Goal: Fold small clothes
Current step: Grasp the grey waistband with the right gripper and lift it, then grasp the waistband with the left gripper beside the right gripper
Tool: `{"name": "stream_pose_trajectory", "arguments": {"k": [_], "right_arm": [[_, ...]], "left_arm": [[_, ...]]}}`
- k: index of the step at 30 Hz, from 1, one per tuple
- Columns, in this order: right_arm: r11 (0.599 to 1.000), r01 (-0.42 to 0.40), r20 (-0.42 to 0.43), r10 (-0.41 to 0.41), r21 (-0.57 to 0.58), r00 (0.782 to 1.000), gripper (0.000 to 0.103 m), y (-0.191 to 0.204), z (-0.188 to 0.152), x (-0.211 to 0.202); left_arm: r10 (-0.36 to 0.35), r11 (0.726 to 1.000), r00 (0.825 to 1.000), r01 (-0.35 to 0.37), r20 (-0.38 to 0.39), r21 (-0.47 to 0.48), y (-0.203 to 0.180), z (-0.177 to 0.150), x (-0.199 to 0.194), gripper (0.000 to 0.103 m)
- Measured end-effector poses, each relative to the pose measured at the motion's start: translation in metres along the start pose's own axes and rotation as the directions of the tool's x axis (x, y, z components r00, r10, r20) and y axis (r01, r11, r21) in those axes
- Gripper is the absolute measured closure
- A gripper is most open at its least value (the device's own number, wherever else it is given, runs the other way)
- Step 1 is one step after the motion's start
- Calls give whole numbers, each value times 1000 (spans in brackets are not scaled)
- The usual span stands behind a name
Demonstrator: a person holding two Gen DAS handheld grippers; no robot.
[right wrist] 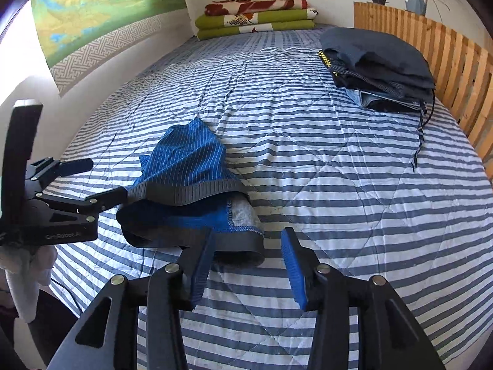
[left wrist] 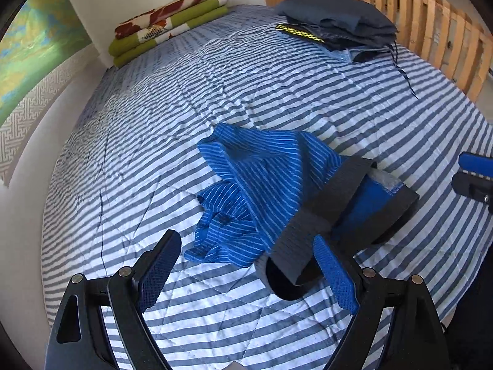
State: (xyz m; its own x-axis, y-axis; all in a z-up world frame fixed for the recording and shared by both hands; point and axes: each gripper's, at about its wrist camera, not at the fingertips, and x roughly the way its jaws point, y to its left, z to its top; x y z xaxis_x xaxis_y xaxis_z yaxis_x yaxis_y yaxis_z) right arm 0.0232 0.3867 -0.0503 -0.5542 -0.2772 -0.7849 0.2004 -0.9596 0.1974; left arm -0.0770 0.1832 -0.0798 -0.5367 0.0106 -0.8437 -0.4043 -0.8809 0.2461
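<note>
So, quick rundown for you:

Left gripper (left wrist: 246,265): you've got it low over the bed (left wrist: 339,98), jaws spread wide with nothing between them, its right pad just beside the dark waistband (left wrist: 311,215); I can't tell if it's touching.

Right gripper (right wrist: 246,265): same deal, jaws apart and empty, parked right at the near edge of the waistband.

Blue striped shorts (left wrist: 262,178): crumpled on the striped bed cover, waistband end towards you, gaping open.

Your hand (right wrist: 27,277): white glove, only partly in frame at the left edge of the right wrist view.

Hidden stuff: in the left view the right gripper is cut off at the right edge, just a blue pad tip showing.

Writing: "GenRobot.AI", pretty faint, on the left gripper body in the right view.

Background: dark folded clothes (right wrist: 382,67) by the wooden slat rail (right wrist: 456,61), folded blankets (right wrist: 255,15) at the far end.
</note>
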Motion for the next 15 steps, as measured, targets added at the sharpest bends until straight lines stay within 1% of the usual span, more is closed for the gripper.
{"name": "stream_pose_trajectory", "arguments": {"k": [2,4,6,8,10,12,14,15], "right_arm": [[999,-6,18,5,41,1000,61,-16,-5,-12],[997,-3,27,1,77,1000,59,-32,-11,-20],[994,1,29,-4,107,1000,59,-45,-18,-27],[993,1,31,-5,122,999,59,-52,-24,-32],[991,2,30,-6,131,1000,59,-57,-29,-34],[990,0,19,-2,144,1000,59,-60,-34,-32],[988,-9,7,8,153,1000,59,-61,-38,-29],[988,-10,3,10,152,1000,59,-60,-39,-27]], "left_arm": [[29,997,1000,-29,2,67,-15,7,-1,13],[25,992,999,-21,-27,128,-27,12,5,13],[48,983,997,-37,-56,179,-39,16,16,13],[84,977,994,-69,-69,200,-45,20,29,13],[122,974,989,-103,-85,203,-44,24,44,13],[124,979,986,-103,-111,177,-37,27,53,13],[81,988,988,-62,-134,138,-26,27,57,25],[72,991,988,-55,-138,124,-20,27,57,42]]}}
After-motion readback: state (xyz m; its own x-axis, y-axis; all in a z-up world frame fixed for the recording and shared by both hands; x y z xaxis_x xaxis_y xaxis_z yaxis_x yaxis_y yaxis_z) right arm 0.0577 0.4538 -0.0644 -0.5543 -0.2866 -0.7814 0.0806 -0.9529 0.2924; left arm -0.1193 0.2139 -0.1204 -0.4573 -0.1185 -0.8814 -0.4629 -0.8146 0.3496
